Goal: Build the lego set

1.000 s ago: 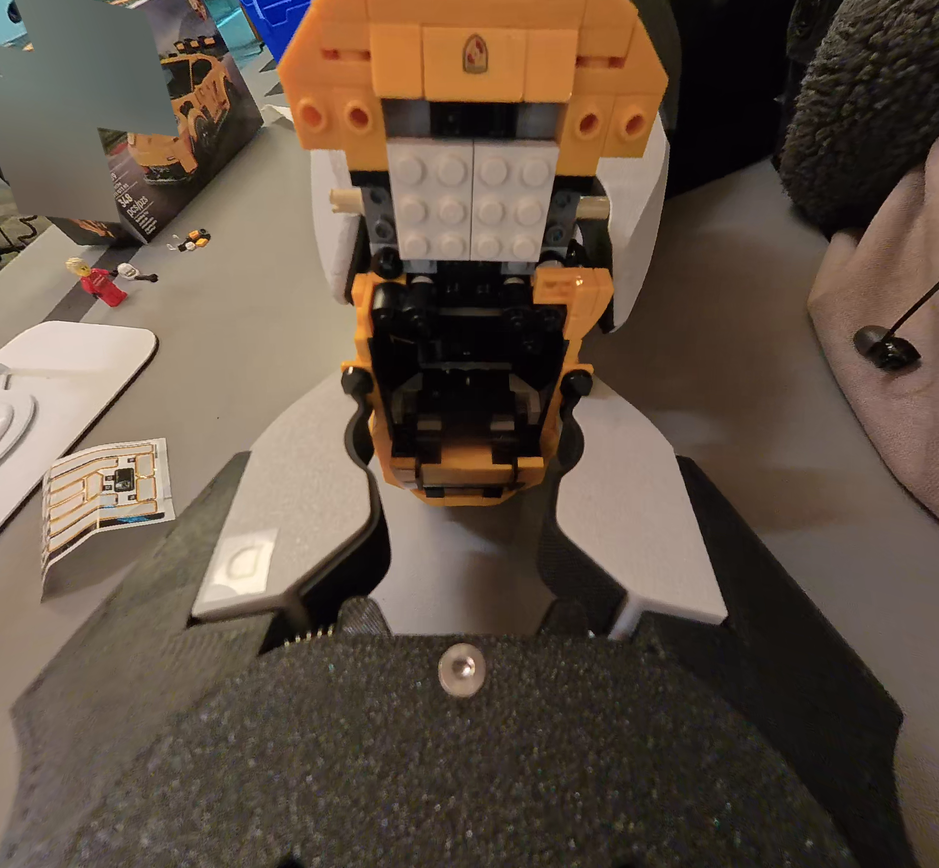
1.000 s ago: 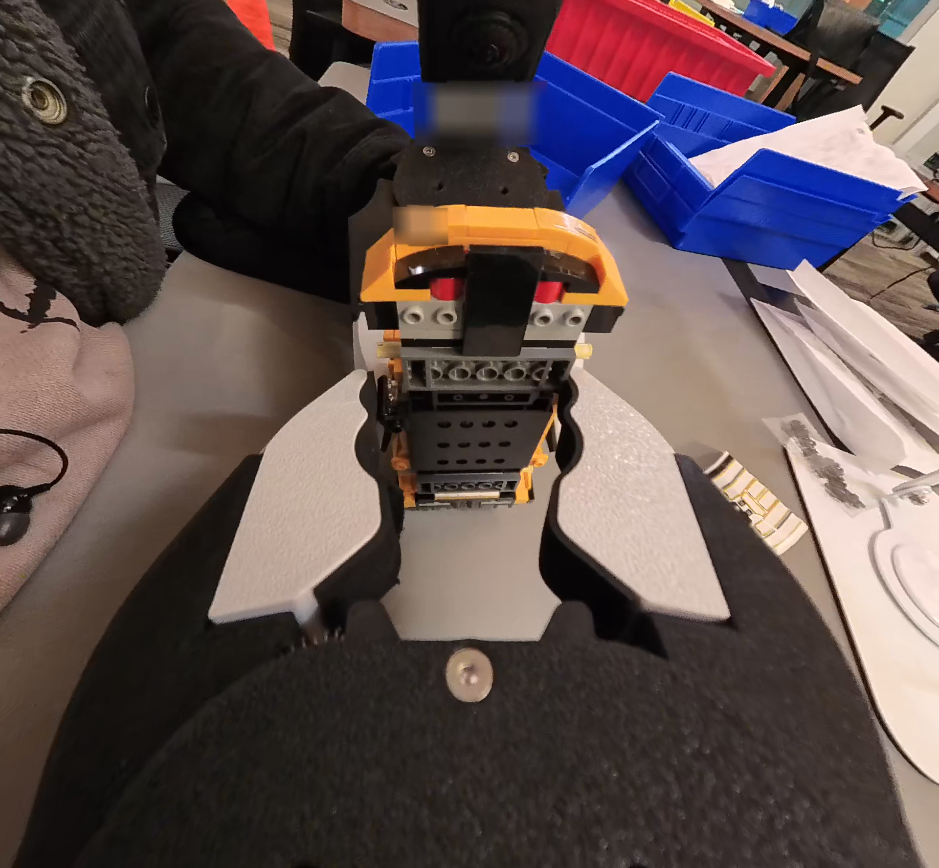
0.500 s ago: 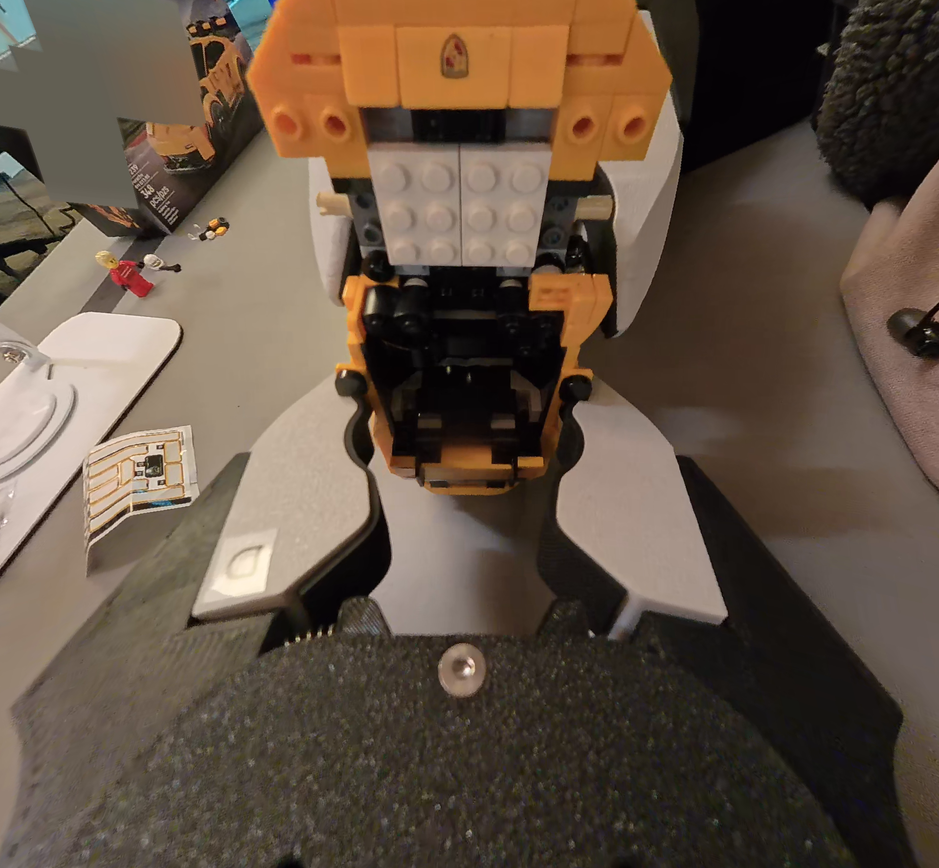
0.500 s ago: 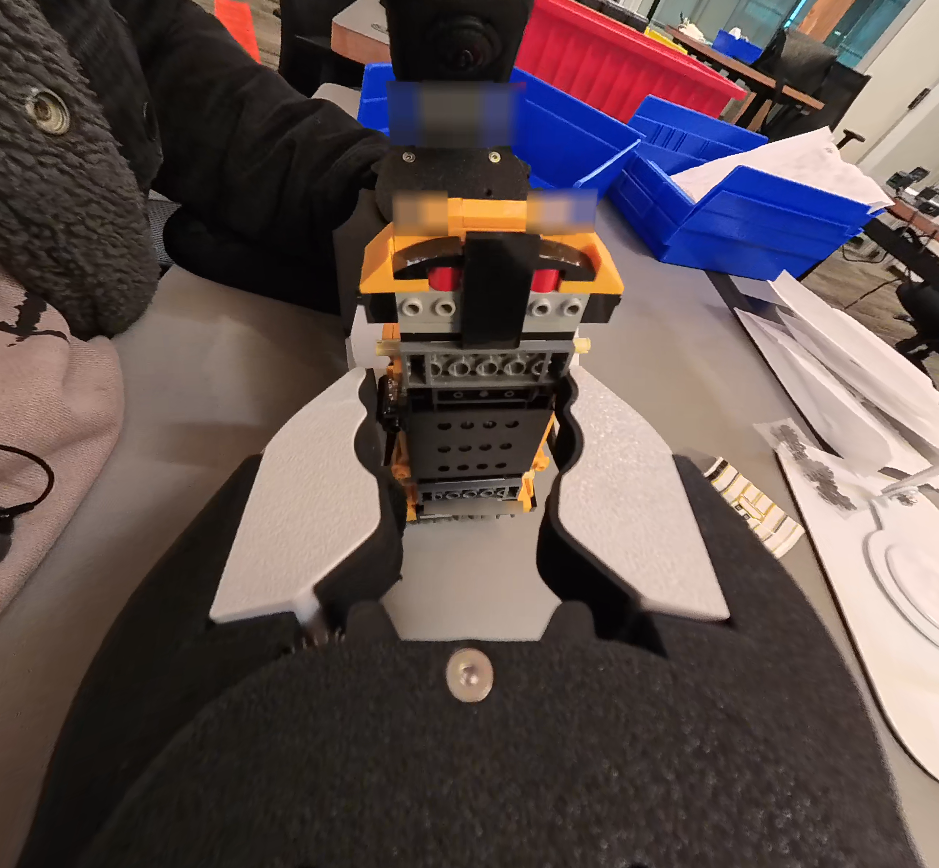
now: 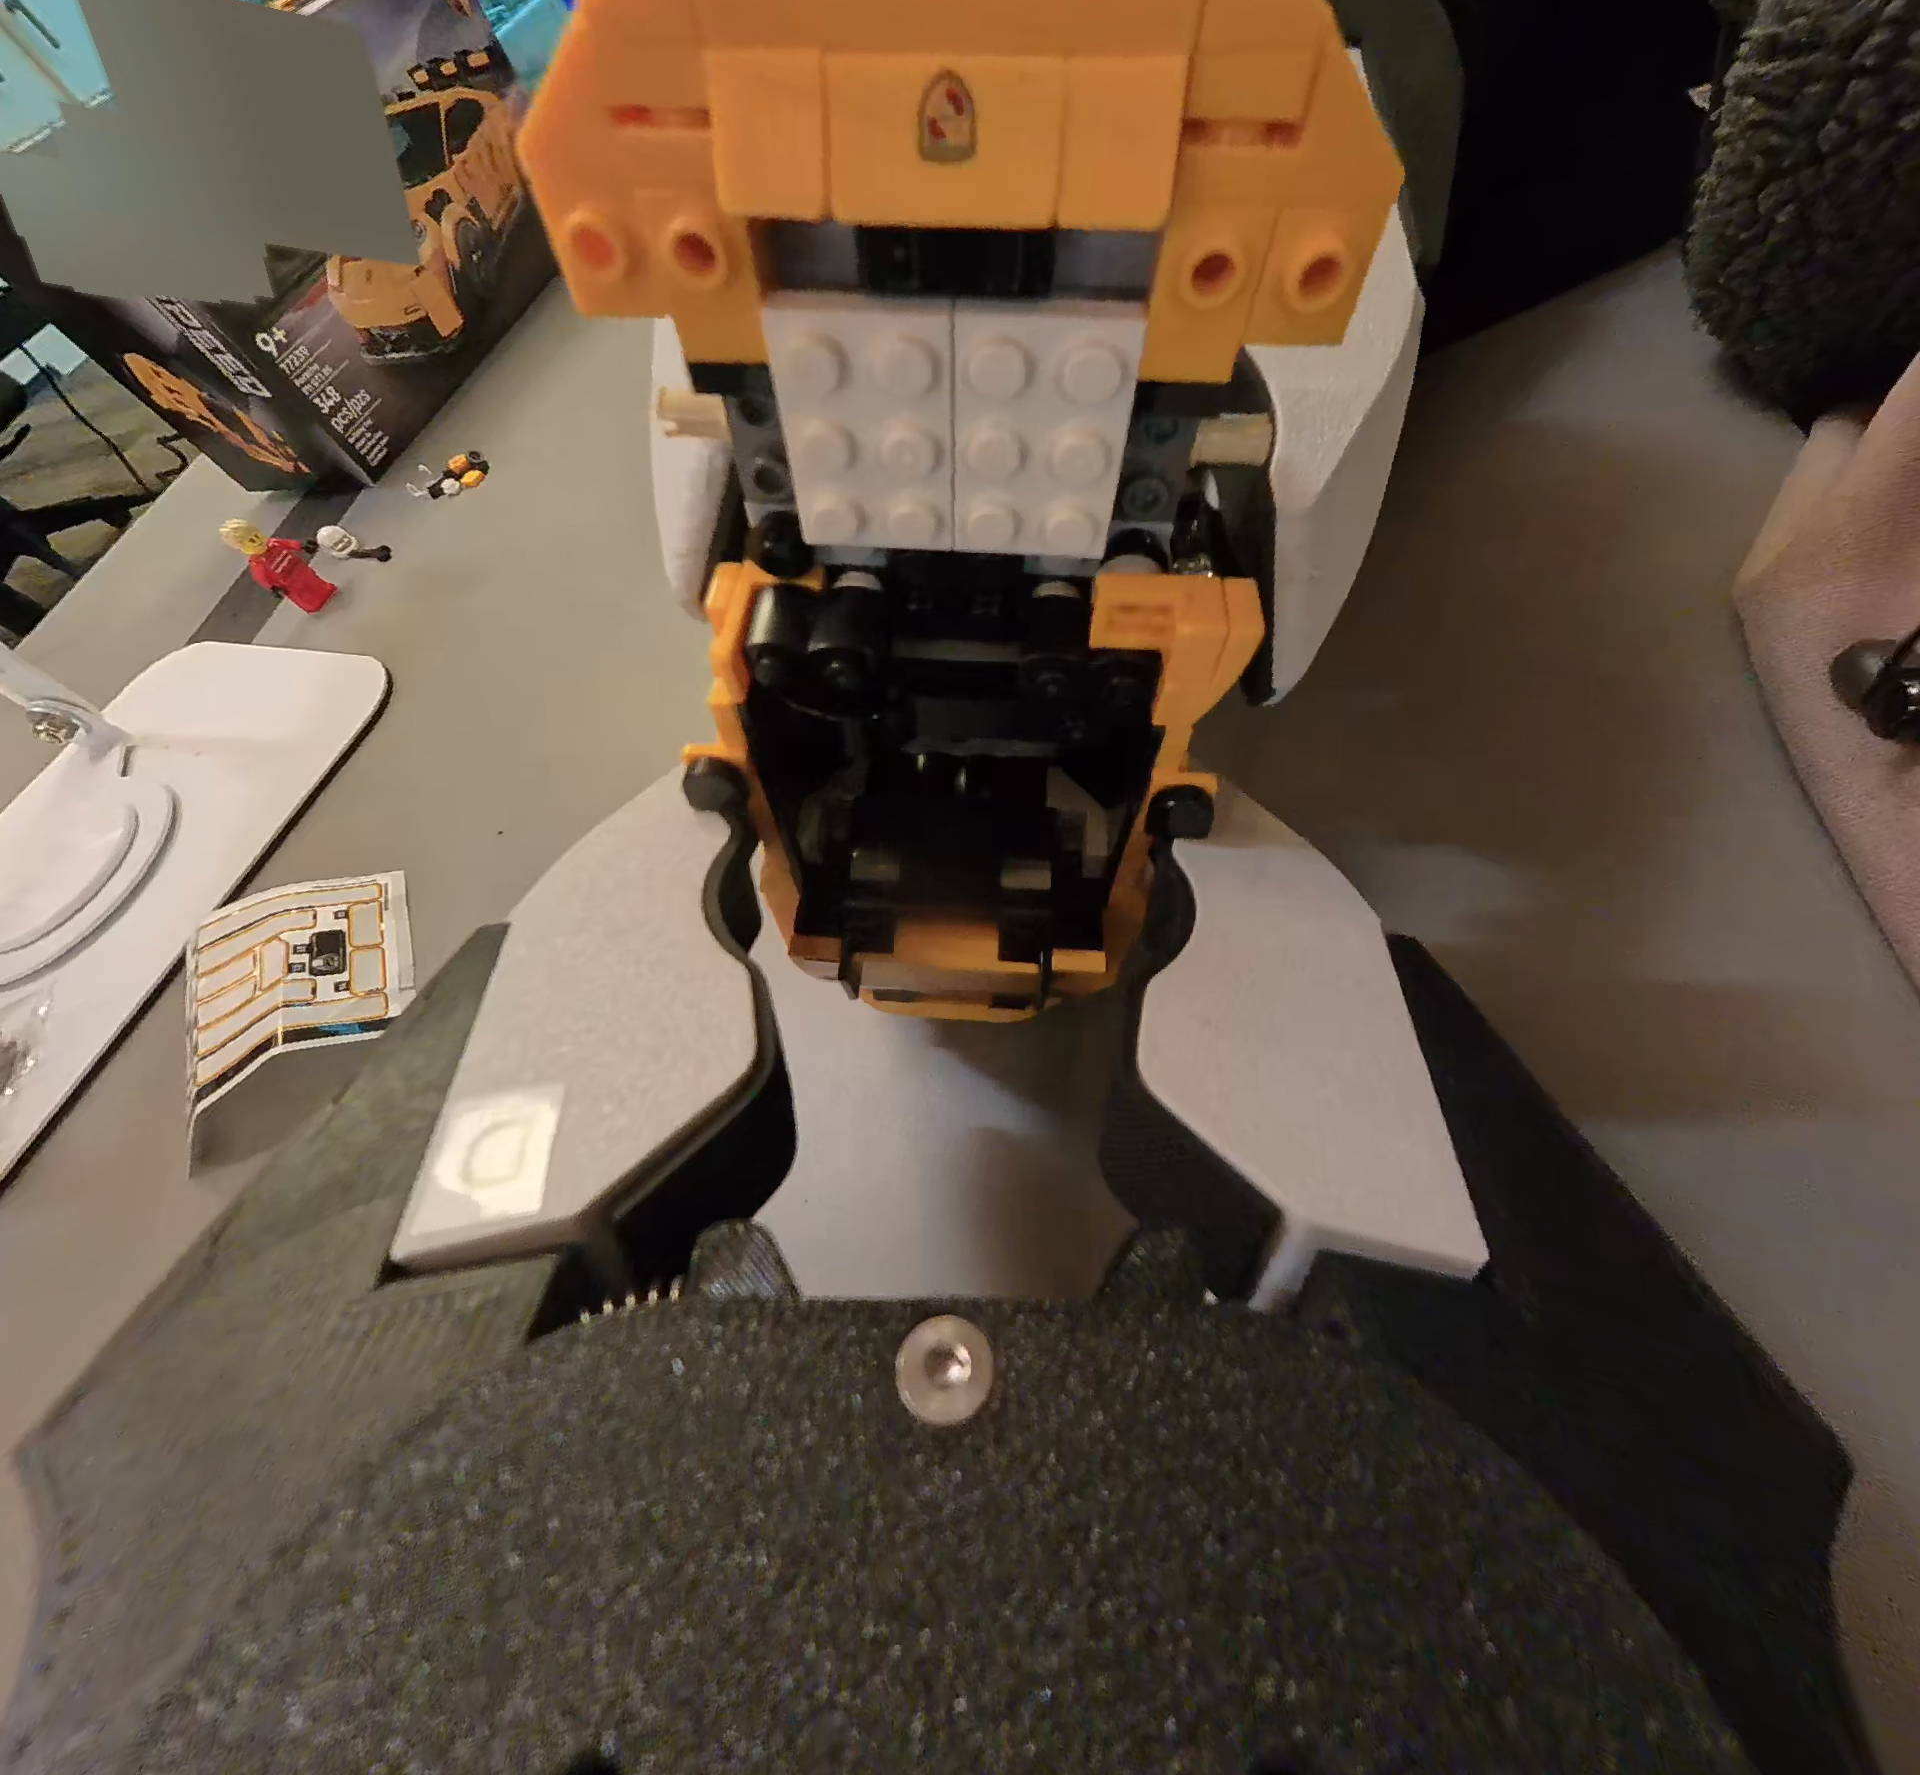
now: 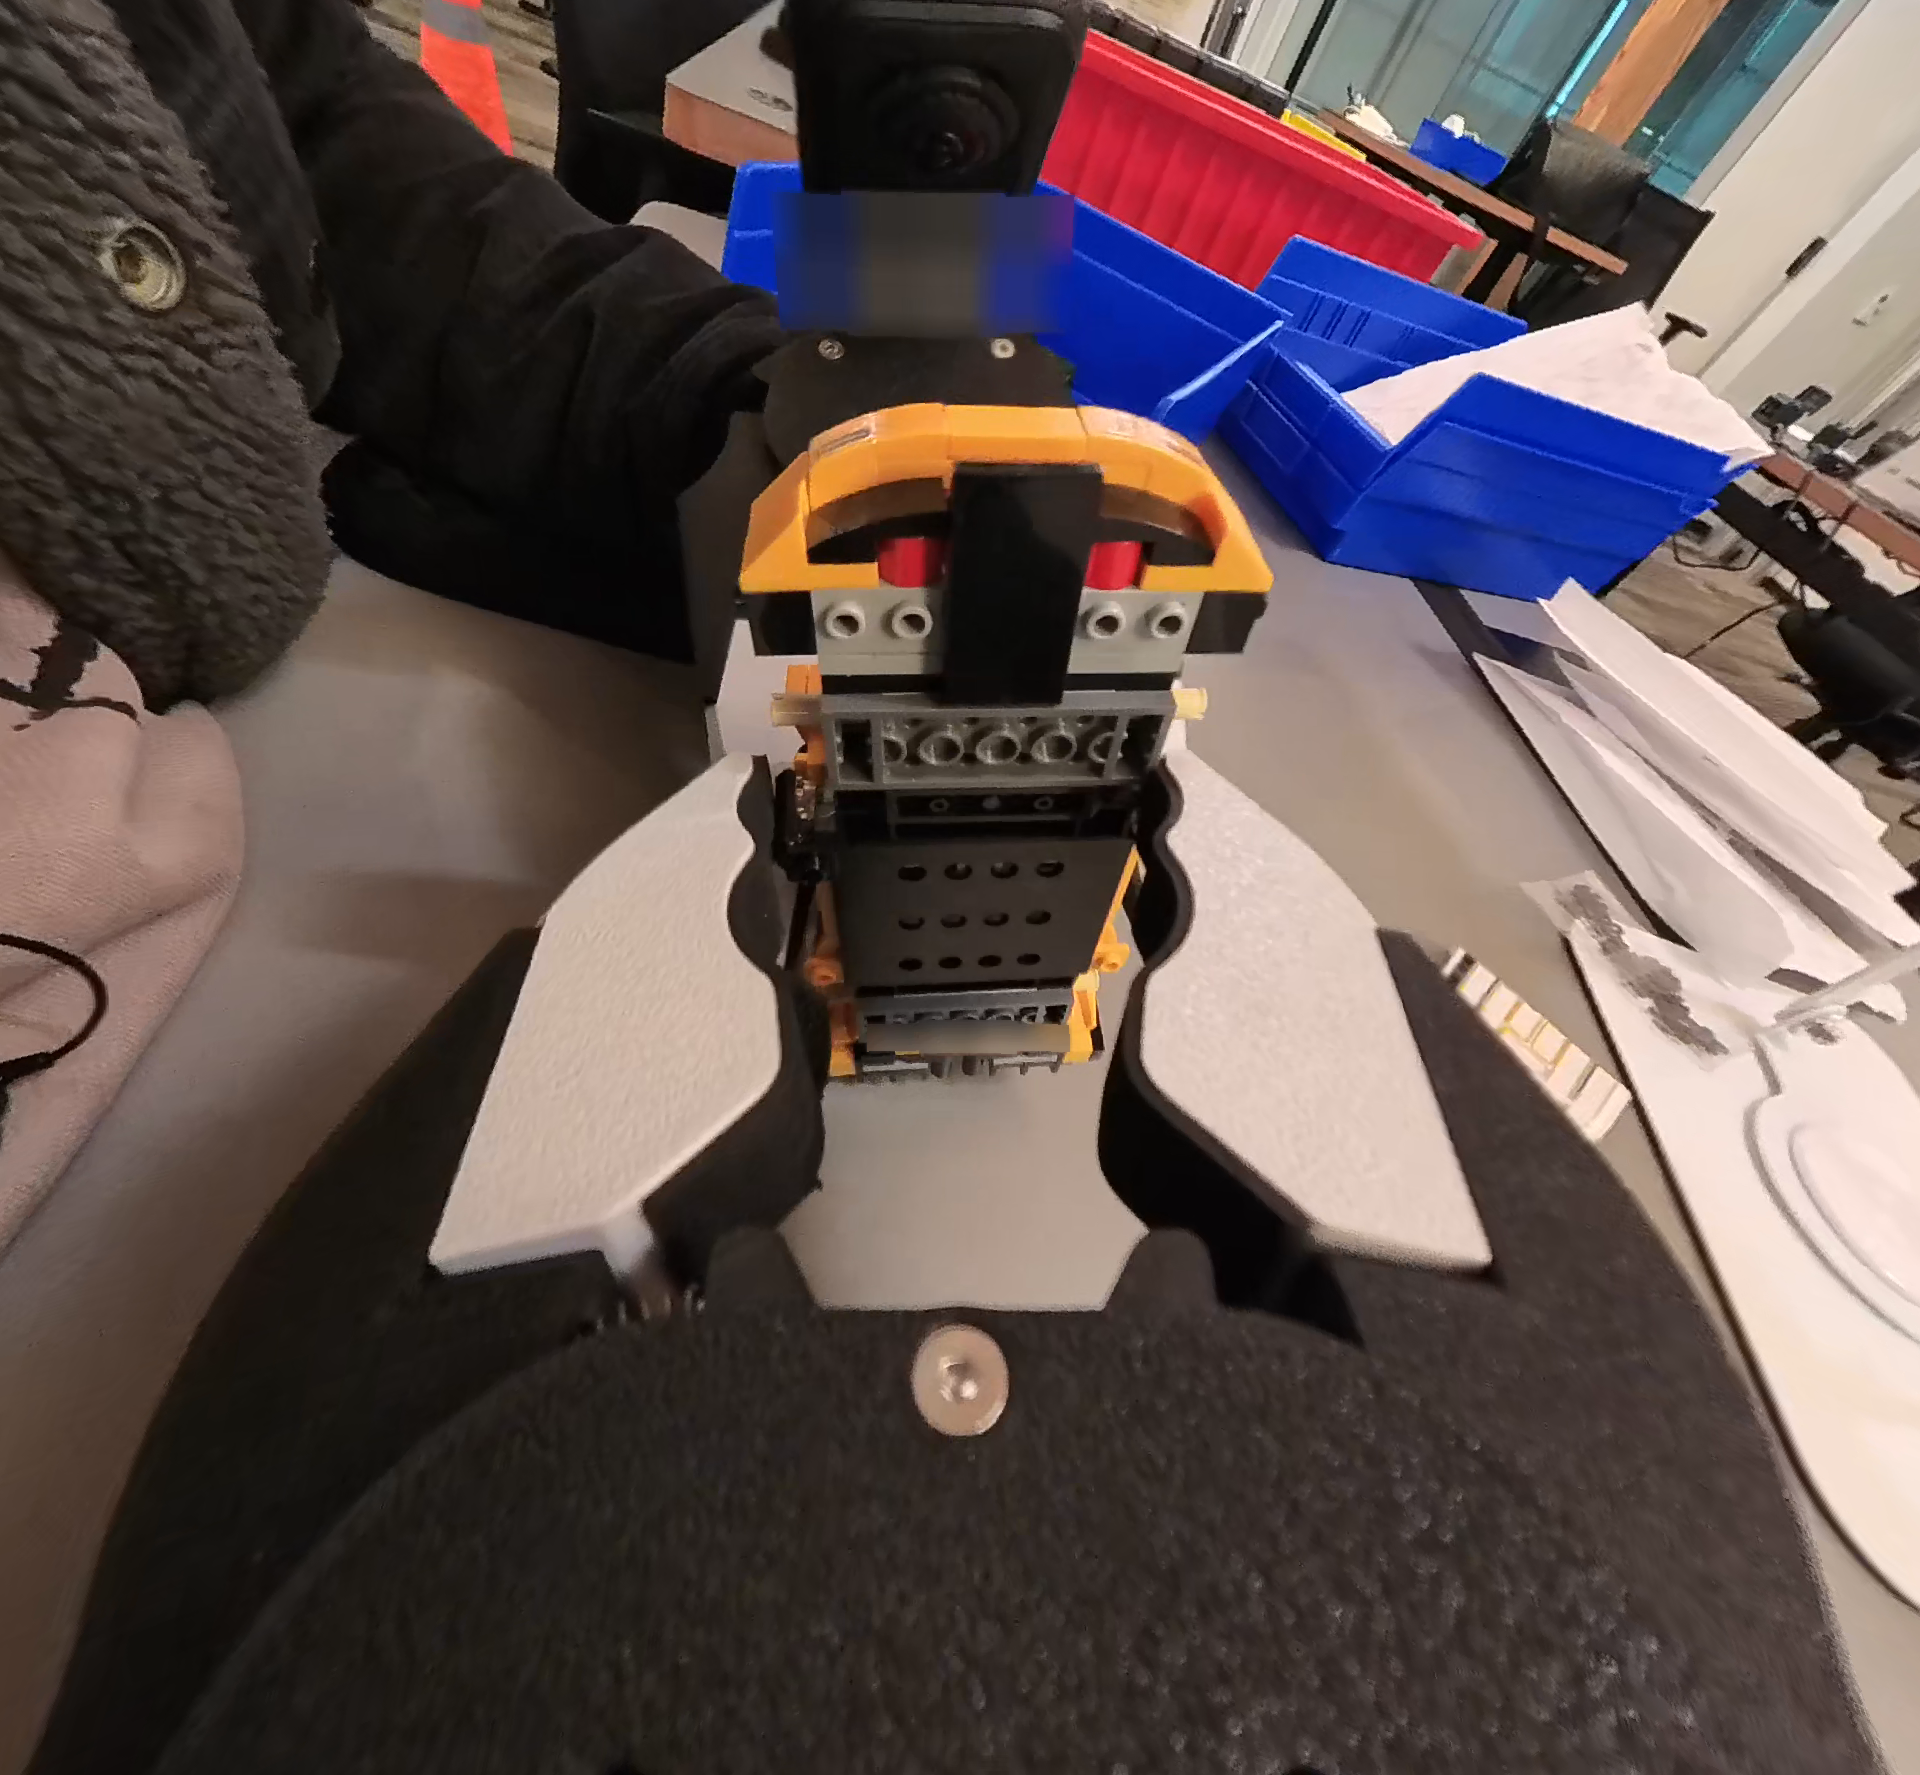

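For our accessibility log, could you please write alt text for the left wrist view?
The left gripper clamps one end of an orange Lego car, with the right gripper holding its far end. A minifigure lies on the grey table.

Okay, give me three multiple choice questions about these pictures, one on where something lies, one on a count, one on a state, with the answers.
1. Where does the small red-suited minifigure lie?
A. on the grey table
B. in a blue bin
C. on the car

2. How many studs show on the light grey plates?
A. six
B. twelve
C. twenty

3. How is the orange and black brick car held?
A. lying free
B. left gripper only
C. both grippers

Answers: 1 A, it lies near the box; 2 B, three rows of four; 3 C, the right gripper clamps it too.
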Demonstrator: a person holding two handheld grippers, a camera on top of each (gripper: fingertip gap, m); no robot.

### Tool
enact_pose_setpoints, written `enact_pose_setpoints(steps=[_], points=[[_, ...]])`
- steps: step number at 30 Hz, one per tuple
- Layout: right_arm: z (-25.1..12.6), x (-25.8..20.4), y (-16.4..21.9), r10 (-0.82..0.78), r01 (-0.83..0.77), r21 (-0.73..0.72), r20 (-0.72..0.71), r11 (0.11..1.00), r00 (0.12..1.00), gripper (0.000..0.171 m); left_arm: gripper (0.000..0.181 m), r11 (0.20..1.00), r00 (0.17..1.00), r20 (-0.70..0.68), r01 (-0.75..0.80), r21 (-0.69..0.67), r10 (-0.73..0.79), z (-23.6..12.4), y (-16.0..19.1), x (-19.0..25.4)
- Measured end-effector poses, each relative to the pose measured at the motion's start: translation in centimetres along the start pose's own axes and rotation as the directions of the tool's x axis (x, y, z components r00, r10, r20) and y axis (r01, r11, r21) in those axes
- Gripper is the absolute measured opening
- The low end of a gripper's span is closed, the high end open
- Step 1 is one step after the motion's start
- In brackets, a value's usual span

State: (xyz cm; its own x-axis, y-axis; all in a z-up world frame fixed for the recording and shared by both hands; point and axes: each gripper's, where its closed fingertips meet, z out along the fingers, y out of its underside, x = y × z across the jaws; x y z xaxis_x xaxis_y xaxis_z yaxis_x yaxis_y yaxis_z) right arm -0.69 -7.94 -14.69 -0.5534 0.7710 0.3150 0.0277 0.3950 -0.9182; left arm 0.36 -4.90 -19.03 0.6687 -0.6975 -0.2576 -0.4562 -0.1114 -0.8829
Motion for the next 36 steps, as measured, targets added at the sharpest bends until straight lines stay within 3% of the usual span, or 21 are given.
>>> enact_pose_setpoints(steps=[5, 19, 27, 36], points=[[0.0, -0.1, 0.1, -0.075, 0.075, -0.018, -0.019, 0.997, 0.997, 0.067, 0.087, 1.0, 0.999, -0.05, 0.02, 0.016, -0.019, -0.1, -0.3, 0.7], [-0.3, -0.1, 0.0, -0.032, 0.032, 0.044, 0.004, 0.999, 0.999, 0.067, 0.089, 0.996, 1.0, -0.005, 0.023, 0.085, -0.023, 0.0, -1.5, 0.0], [-0.6, 0.9, -0.1, 0.126, -0.13, 0.089, 0.05, 0.987, 0.991, 0.067, 0.082, 0.984, 0.987, -0.003, 0.159, 0.074, -0.159, 0.2, -1.6, -0.7], [-0.9, 2.2, 0.3, 0.143, -0.143, 0.087, 0.006, 0.986, 0.99, 0.066, 0.077, 0.939, 0.945, -0.043, 0.328, 0.102, -0.325, 0.2, -1.6, -1.4]])
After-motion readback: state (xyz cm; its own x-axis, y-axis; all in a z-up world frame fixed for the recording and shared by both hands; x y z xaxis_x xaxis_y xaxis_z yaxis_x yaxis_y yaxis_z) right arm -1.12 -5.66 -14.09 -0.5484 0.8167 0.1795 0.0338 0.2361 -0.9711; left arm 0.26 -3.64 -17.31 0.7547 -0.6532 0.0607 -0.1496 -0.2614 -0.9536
